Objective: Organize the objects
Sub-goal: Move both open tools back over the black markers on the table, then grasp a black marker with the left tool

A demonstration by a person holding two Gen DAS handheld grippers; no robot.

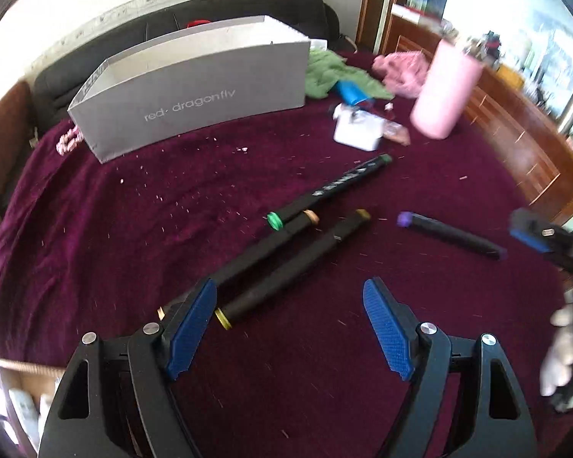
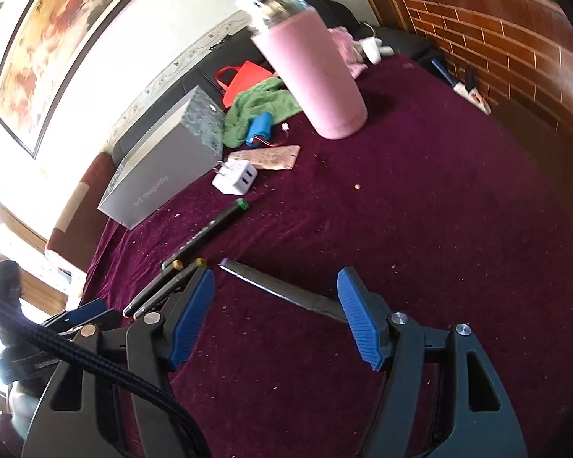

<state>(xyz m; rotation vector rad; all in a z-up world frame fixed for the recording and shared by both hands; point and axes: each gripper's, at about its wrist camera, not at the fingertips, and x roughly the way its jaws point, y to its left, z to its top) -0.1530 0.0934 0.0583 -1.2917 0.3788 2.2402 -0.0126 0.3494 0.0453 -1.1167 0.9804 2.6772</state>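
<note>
On the purple cloth (image 1: 95,248) four markers (image 1: 286,259) lay loose near the grey box (image 1: 195,103), likely their destination. Left gripper (image 1: 290,328) hovered wide and empty over two; right gripper (image 2: 275,313), also wide, straddled the purple-capped marker (image 2: 282,290).

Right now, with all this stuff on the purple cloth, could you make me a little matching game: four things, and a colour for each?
Things:
1. tall bottle
2. open box
3. crumpled towel
4. plug adapter

Colours:
A. green
B. white
C. pink
D. grey

Pairs: 1-C, 2-D, 3-A, 4-B
</note>
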